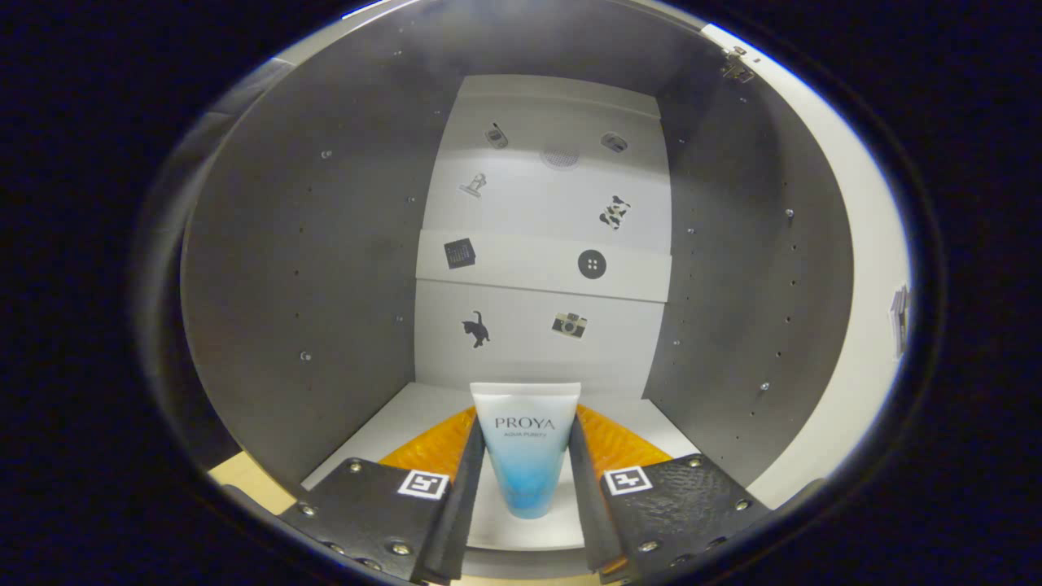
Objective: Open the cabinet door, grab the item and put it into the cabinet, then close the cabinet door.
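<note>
1. Between the two fingers of the gripper [527, 480] stands one tube [526, 443], white at its wide top and shading to blue at its narrow bottom end, upright inside the cabinet [301, 268] (printed lettering on its front is left unread).
2. Both fingers [466, 488] lie along the tube's sides, one on each flank, so the gripper is narrowed to the tube's width and pinches it; the tube's narrow end sits at or just above the pale cabinet floor [391, 423], and contact there cannot be told.
3. One square marker [423, 484] shows on each finger block, two in all.
4. Beyond the tube rises the pale back panel [541, 220] with seven small dark stickers on it: a cat, a camera, a button, a dark square, a patched shape, a clip and two small oblongs near the top (counting those two makes eight).
5. Two grey side walls carry rows of small holes and a few metal pegs.
6. One hinge [737, 65] sits at the upper right, beside the open white door [871, 268].
</note>
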`<state>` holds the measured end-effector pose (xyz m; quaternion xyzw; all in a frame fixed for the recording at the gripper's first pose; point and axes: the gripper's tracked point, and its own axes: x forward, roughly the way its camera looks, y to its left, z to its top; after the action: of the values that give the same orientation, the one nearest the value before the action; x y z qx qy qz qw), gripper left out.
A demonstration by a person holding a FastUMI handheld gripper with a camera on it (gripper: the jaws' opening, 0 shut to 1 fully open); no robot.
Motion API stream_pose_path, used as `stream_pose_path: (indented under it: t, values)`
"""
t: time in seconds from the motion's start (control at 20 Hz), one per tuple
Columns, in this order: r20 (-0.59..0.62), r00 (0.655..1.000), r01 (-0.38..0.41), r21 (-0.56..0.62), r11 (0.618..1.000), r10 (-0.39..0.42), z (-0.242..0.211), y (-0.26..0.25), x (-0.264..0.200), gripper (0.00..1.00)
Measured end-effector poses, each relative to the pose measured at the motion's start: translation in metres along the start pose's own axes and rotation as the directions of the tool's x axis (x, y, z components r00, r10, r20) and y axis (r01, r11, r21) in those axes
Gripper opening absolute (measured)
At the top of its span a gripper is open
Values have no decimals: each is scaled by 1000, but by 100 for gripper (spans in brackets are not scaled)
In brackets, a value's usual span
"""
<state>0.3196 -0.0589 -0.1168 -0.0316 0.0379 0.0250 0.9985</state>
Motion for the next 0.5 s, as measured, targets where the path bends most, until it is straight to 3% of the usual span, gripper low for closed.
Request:
stream_pose_path:
  t: [0.35, 0.5]
  values:
    - [-17, 999, 38, 69, 997, -37, -3, -8, 1, 56]
    - [-8, 999, 40, 82, 996, -40, 1, -11, 3, 62]
